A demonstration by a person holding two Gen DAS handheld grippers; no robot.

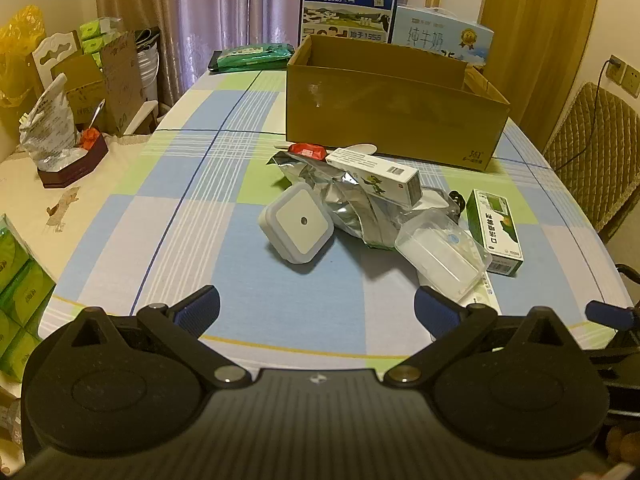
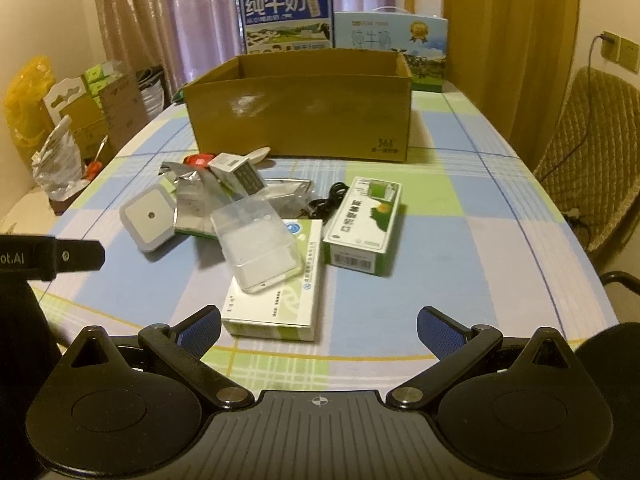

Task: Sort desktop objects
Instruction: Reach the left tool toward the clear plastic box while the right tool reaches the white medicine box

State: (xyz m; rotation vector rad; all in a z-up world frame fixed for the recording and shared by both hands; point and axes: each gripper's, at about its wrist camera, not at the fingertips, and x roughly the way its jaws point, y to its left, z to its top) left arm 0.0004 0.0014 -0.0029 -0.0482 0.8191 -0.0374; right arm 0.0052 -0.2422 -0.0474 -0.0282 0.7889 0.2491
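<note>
Sorting not begun, by appearance: the brown cardboard box (image 2: 300,120) shows nothing inside; the white square night-light (image 1: 298,222), clear plastic case (image 2: 256,248) and green-white carton (image 2: 362,226) lie mid-table. Left gripper (image 1: 318,306) and right gripper (image 2: 318,328) both spread, empty.

Bare counter (image 1: 304,312) lies open just ahead of the left claw (image 1: 318,306). Beyond it the square white night light (image 1: 298,222), crumpled foil bag (image 1: 352,196) and clear plastic case (image 1: 442,254) crowd the way to the cardboard box (image 1: 392,116).
</note>
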